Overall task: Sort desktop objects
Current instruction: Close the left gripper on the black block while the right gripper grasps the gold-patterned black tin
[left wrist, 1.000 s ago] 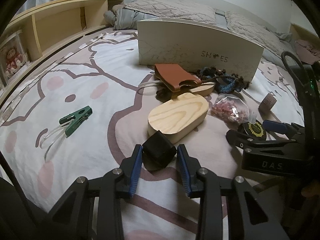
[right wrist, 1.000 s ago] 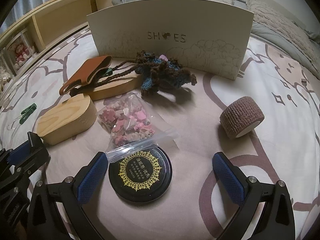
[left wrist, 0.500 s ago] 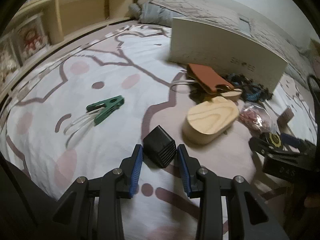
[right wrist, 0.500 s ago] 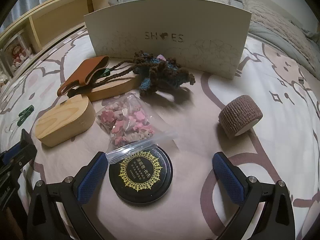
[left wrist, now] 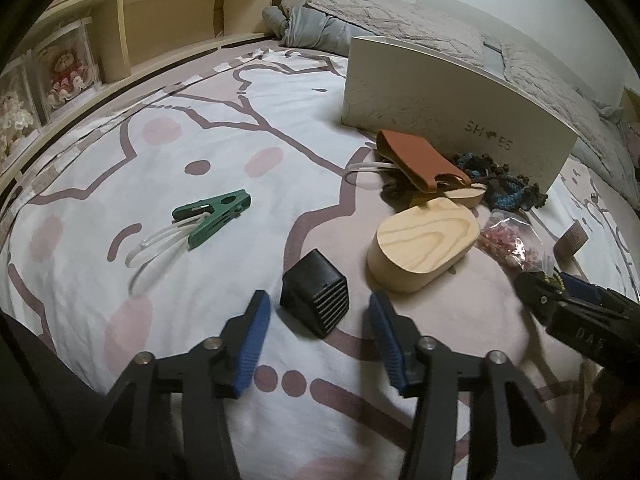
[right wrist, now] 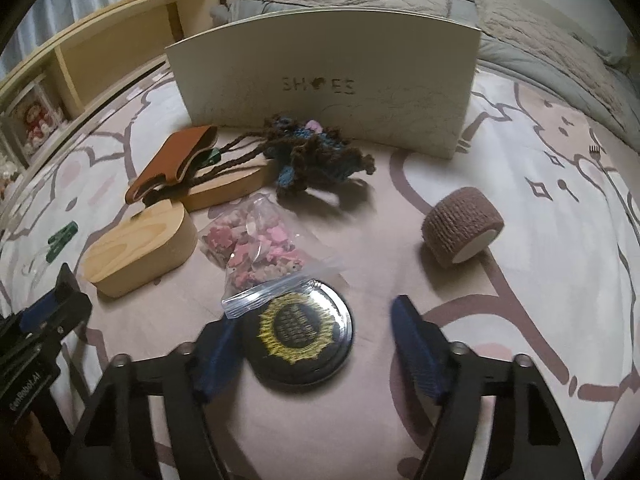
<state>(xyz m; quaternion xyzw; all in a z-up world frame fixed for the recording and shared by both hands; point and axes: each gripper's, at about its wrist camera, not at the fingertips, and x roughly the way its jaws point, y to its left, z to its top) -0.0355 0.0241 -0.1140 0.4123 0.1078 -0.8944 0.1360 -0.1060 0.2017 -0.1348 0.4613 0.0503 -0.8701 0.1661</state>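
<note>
Left wrist view: bed (left wrist: 192,92) holds everything. Shoe box (left wrist: 448,108) stands at the back, clutter in front. Left gripper (left wrist: 318,332) has just been opening; fingers spread, black cube (left wrist: 314,298) sits free between them. Right gripper (right wrist: 316,344) has just been closing around the round black tin (right wrist: 300,332), one side not yet touching. Tin looks rigid, smooth, likely slippery: grip across its rim.

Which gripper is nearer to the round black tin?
Right. The right gripper straddles the round black tin, jaws just closing. The left gripper is off beside it, around the black cube.
</note>
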